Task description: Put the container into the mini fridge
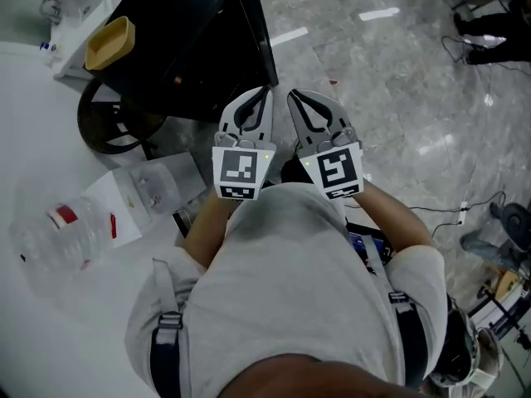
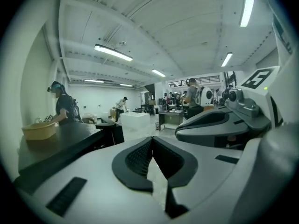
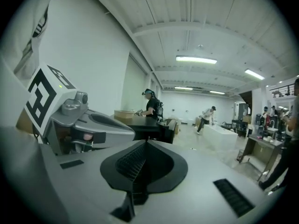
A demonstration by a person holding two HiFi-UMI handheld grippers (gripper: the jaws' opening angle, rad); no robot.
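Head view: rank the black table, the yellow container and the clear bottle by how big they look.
1. black table
2. clear bottle, though it lies nearer the camera, which may inflate it
3. yellow container

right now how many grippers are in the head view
2: the left gripper and the right gripper, side by side before the person's chest, both shut and empty. None hidden.

The left gripper [image 2: 152,139] has its jaws pressed together with nothing between them. The right gripper [image 2: 187,129] is just beside it. At the far left edge of a black tabletop [image 2: 70,139] rests a tan tub [image 2: 39,130], with a person [image 2: 63,107] standing behind.
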